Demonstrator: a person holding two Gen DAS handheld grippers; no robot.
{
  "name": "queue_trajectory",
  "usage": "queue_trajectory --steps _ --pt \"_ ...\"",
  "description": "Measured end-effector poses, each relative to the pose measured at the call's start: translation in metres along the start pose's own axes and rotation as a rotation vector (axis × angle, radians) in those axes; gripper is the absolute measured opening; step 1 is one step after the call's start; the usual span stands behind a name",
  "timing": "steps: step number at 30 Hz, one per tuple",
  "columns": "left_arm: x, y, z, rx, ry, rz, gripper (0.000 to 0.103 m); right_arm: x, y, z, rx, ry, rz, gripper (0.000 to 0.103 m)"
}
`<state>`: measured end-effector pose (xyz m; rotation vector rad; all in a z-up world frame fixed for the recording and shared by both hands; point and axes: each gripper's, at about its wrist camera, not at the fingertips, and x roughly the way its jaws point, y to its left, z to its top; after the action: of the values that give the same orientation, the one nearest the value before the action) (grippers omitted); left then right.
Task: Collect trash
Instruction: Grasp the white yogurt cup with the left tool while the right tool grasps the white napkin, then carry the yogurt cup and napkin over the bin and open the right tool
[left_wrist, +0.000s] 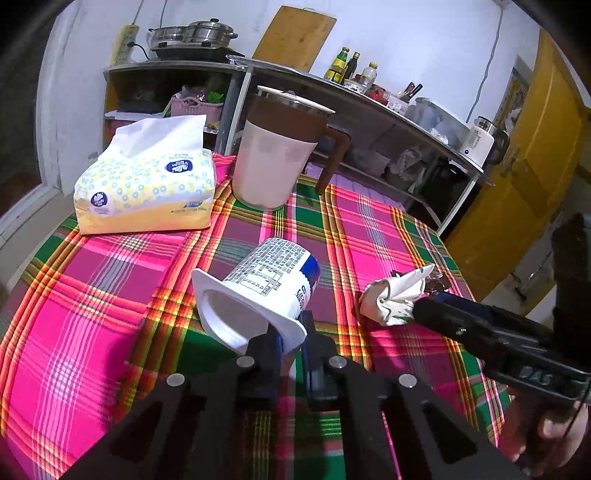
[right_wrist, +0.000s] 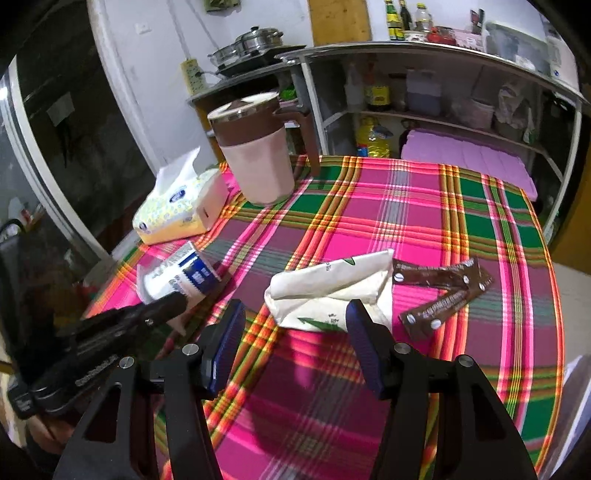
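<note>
Plaid tablecloth (left_wrist: 110, 295) in pink, green and orange over a table, in a small kitchen with white walls. Behind it, steel shelving (left_wrist: 369, 107) with bottles (left_wrist: 341, 64), containers and bags; a wooden cutting board (left_wrist: 295, 35) leaning on the wall; steel pots (left_wrist: 195, 35) on a cooktop; a yellow door (left_wrist: 528, 166) at the right. On the far side of the cloth, a soft tissue pack (left_wrist: 147, 188) with one sheet sticking up, and just beside it a pink-and-brown lidded jug (left_wrist: 275, 155), upright, handle to the right.

Near the middle of the cloth, a white yogurt cup (left_wrist: 266, 284) tipped on its side: open mouth toward the left wrist camera and slightly left, base pointing away toward the jug, long axis running near to far. Left gripper (left_wrist: 291, 339) clamped on the cup's flat rim at the near right corner, pads pinching the thin edge, jaws nearly together.

Right of the cup, well apart from it, a crumpled white wrapper (right_wrist: 328, 291) with green print, lying flat, long axis roughly left to right in the right wrist view. Just beyond it, touching its right end, two brown foil sachets (right_wrist: 439, 291), fanned out and overlapping.

Right gripper (right_wrist: 295, 328) over the wrapper's near edge, jaws wide, blue pads on either side of it, nothing pinched.
</note>
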<state>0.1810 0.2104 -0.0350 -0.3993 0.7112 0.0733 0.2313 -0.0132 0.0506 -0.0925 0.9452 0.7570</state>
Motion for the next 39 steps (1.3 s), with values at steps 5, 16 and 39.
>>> queue_trajectory --steps 5,16,39 --pt "-0.003 0.003 0.000 -0.009 -0.006 -0.006 0.009 0.014 0.005 0.002 -0.020 0.036 -0.005 0.058" --pt "-0.014 0.019 -0.004 -0.040 -0.021 0.005 0.009 0.051 0.030 0.001 -0.121 0.059 -0.200 0.058" --pt "-0.038 -0.012 -0.024 0.021 -0.019 -0.026 0.009 -0.025 0.025 -0.023 -0.065 -0.046 -0.103 0.020"
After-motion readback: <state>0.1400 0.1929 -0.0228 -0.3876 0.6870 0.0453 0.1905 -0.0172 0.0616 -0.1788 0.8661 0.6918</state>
